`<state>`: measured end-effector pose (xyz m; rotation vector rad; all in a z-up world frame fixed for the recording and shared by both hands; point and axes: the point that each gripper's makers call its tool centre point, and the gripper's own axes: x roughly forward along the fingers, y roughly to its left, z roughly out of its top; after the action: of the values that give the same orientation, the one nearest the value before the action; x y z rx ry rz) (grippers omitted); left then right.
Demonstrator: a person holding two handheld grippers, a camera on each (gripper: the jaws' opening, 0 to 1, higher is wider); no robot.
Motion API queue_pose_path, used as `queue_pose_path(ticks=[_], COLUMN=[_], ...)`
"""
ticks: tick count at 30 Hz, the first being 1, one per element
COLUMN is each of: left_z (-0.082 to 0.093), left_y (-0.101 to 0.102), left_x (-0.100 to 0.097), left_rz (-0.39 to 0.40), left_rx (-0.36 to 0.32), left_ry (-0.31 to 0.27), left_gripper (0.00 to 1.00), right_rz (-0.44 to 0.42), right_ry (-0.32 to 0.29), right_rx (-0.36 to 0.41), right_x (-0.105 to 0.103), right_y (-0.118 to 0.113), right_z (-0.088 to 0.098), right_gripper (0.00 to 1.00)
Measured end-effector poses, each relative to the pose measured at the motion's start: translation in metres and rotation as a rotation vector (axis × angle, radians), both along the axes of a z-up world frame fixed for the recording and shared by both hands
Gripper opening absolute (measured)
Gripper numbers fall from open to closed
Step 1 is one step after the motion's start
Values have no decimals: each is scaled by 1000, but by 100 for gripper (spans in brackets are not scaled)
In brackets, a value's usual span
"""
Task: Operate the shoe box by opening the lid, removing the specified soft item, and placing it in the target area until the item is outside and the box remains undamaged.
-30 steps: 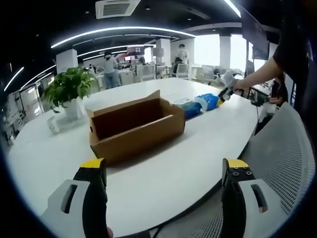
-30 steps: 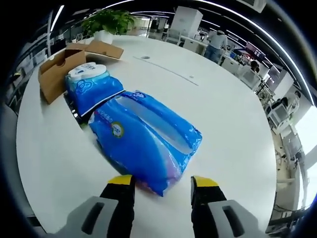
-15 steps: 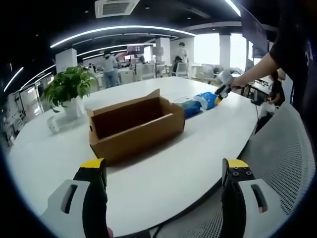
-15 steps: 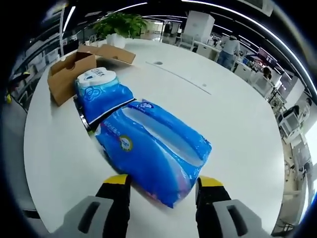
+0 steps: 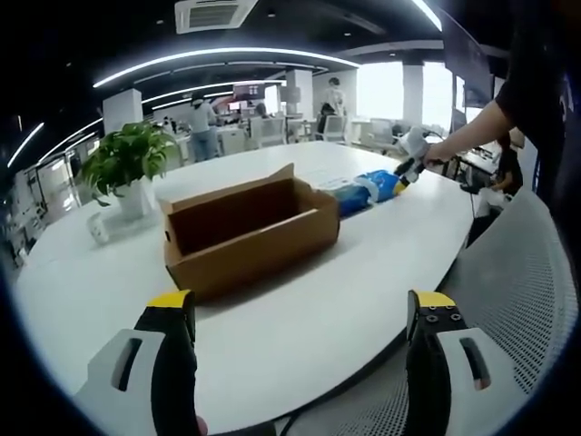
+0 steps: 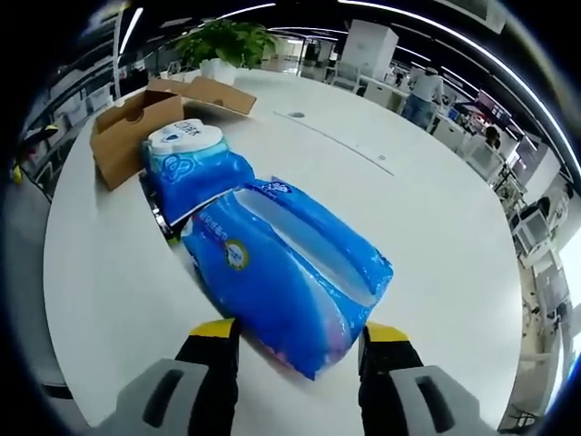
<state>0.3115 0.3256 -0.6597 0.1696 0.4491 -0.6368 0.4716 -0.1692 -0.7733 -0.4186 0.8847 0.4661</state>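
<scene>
Box sits open near the table edge, blue pack outside beside a second pack, right gripper jaws apart astride its end, left gripper wide open and idle, and a clumsy pinch could tear the wrap.

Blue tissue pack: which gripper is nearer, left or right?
Right. The right gripper is at the blue tissue pack, its open jaws straddling the near end. The left gripper hangs back at the table edge, with the cardboard box between it and the pack.
</scene>
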Motion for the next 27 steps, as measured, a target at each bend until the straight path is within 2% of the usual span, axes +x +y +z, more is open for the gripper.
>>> queue_pose_path(ticks=[27], left_z=[3], left_y=[1], left_x=[1], left_rz=[12], left_rx=[-10], left_ry=[-11], left_gripper=[96], right_rz=[-5], right_ry=[7], right_rx=[2], right_x=[2], right_y=[3], right_z=[0], right_gripper=[53])
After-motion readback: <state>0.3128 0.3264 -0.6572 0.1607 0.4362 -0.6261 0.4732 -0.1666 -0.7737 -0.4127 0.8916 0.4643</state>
